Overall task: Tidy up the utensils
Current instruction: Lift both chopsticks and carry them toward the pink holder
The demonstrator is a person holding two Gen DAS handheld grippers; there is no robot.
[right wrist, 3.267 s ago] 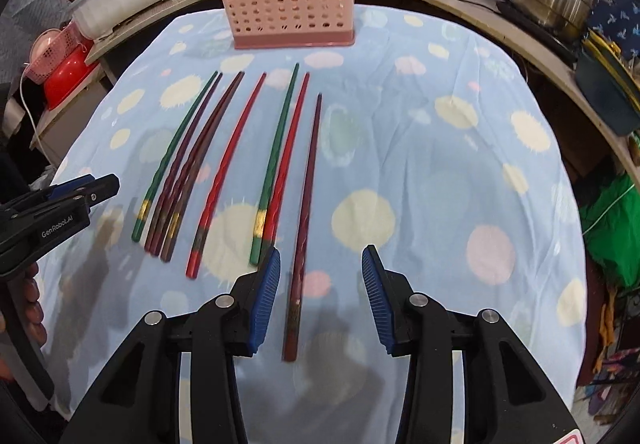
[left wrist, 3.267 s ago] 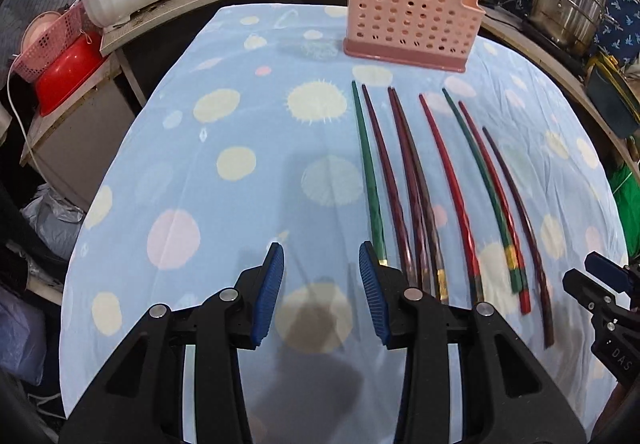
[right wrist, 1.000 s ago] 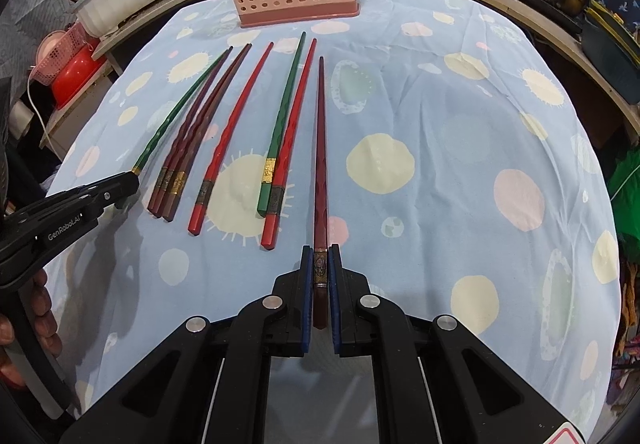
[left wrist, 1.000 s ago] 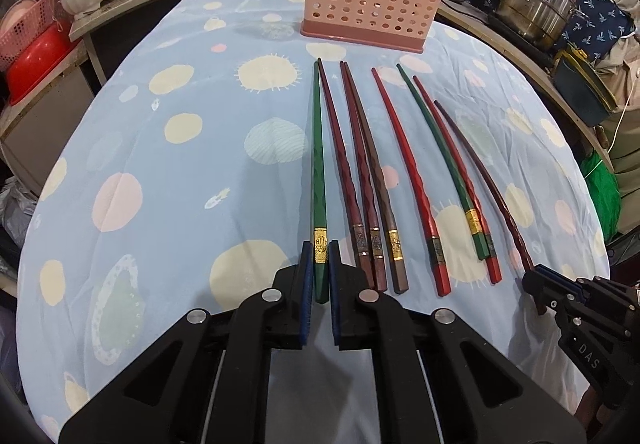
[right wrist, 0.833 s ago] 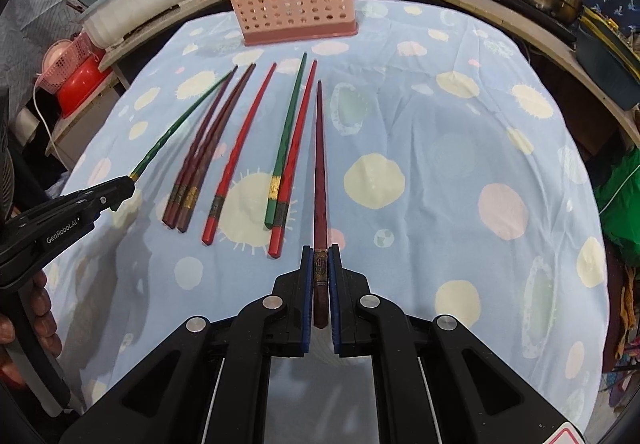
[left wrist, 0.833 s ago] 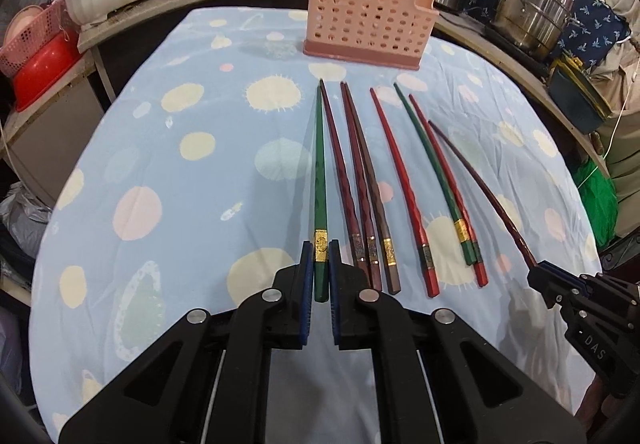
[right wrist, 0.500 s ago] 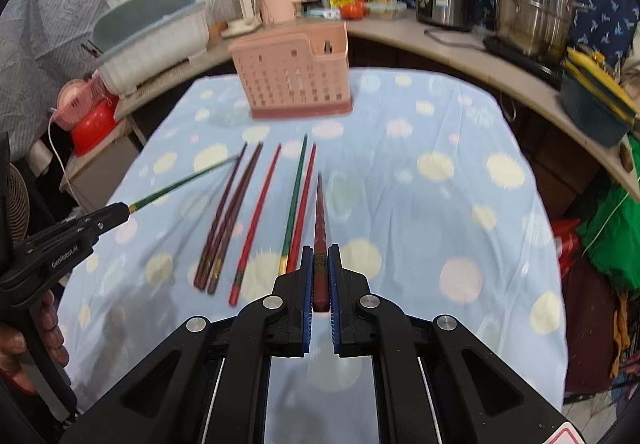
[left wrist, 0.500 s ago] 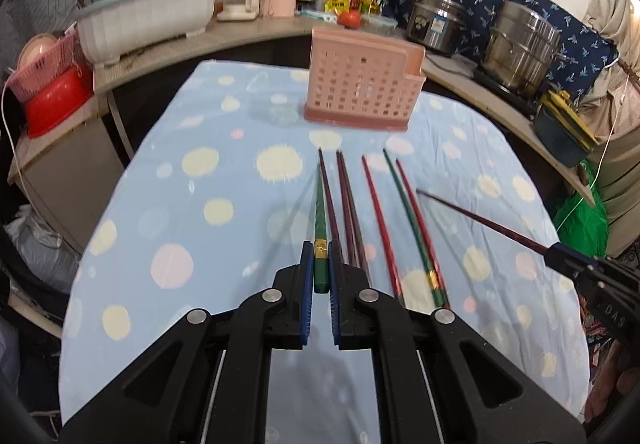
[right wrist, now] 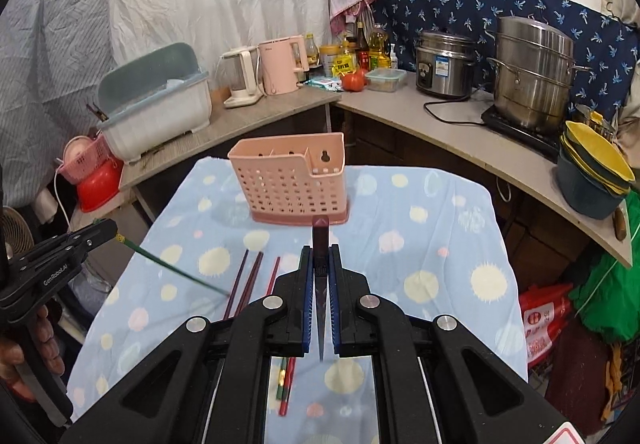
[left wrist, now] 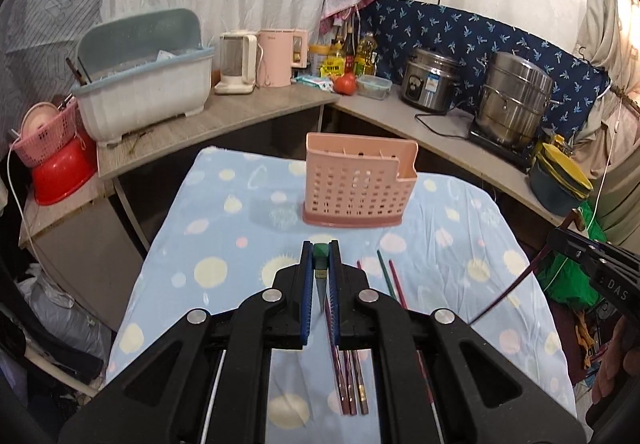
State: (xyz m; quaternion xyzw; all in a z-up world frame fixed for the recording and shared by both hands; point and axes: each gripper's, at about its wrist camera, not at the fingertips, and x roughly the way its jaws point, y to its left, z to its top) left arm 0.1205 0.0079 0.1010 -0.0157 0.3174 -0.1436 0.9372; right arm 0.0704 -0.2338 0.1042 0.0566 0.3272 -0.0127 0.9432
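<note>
My left gripper (left wrist: pixel 321 249) is shut on the thick end of a green chopstick (left wrist: pixel 320 272), which hangs tip-down above the table. My right gripper (right wrist: pixel 320 250) is shut on a dark red chopstick (right wrist: pixel 321 230) the same way. Both are well above the blue dotted tablecloth (left wrist: pixel 224 244). The pink perforated utensil holder (left wrist: pixel 356 188) stands upright at the table's far end, ahead of both grippers. Several other chopsticks (left wrist: pixel 352 384) lie side by side on the cloth, partly hidden under the gripper bodies. The right wrist view shows the left gripper (right wrist: pixel 102 233) at the left, a hand on its handle.
A grey L-shaped counter (left wrist: pixel 256 112) wraps the far side, carrying a white dish bin (left wrist: pixel 148 84), kettles, bottles, a rice cooker (left wrist: pixel 430 84) and a steel pot (left wrist: pixel 512 104). Stacked bowls (right wrist: pixel 596 168) sit at the right. A red basin (left wrist: pixel 60 172) is at the left.
Both grippers closed on a chopstick on the table and have lifted them upward. The views have tilted up, so the counter and wall now show.
</note>
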